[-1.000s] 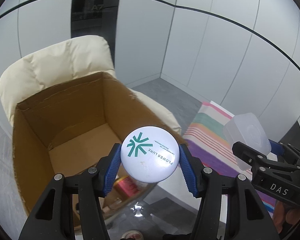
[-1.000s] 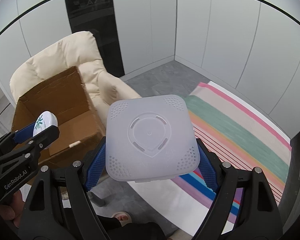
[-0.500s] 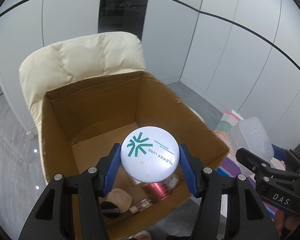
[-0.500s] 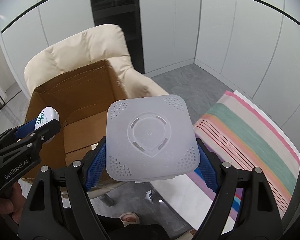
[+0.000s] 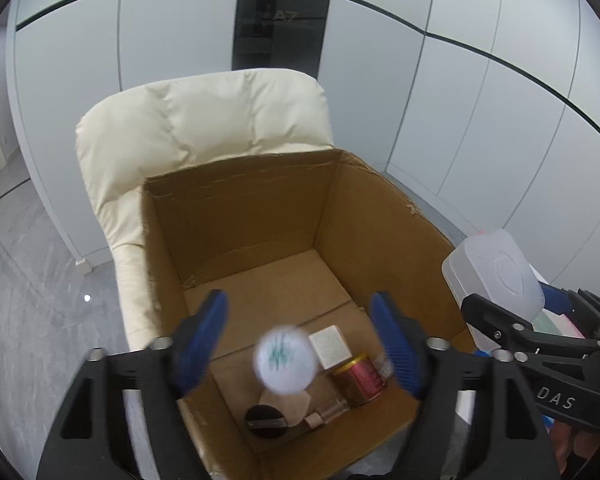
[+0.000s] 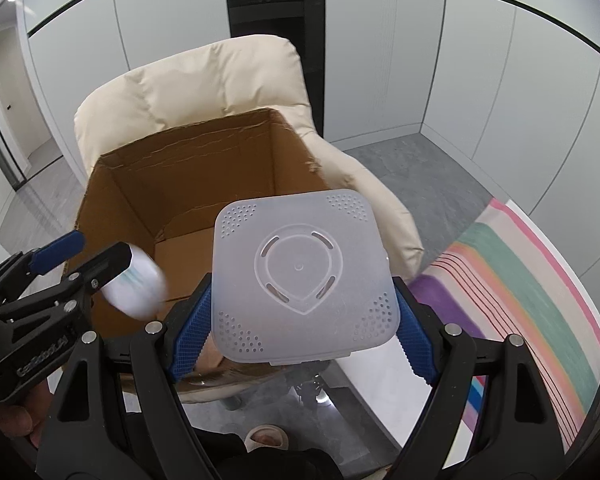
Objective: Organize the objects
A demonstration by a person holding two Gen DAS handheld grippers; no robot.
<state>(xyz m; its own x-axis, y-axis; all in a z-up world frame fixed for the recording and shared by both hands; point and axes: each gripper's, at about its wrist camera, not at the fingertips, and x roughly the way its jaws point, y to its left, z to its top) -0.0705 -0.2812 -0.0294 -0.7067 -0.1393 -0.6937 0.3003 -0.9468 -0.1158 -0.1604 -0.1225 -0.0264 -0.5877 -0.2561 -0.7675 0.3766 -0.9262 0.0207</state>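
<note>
My left gripper gapes wide, the blurred round white jar loose over the brown cardboard box, while my right gripper clamps the translucent square plastic container.

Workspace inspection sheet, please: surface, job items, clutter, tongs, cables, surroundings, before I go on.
Surface: cardboard box on a cream armchair; no table seen.
Job's things: white round jar, blurred, in mid-air over the box; translucent square container.
Clutter: red can, white cube, black disc and a small bottle in the box.
Tongs: left tongs open, touching nothing; right tongs shut on the container.
Cables: nothing seen.
Surroundings: striped rug, grey floor, white wall panels.
</note>
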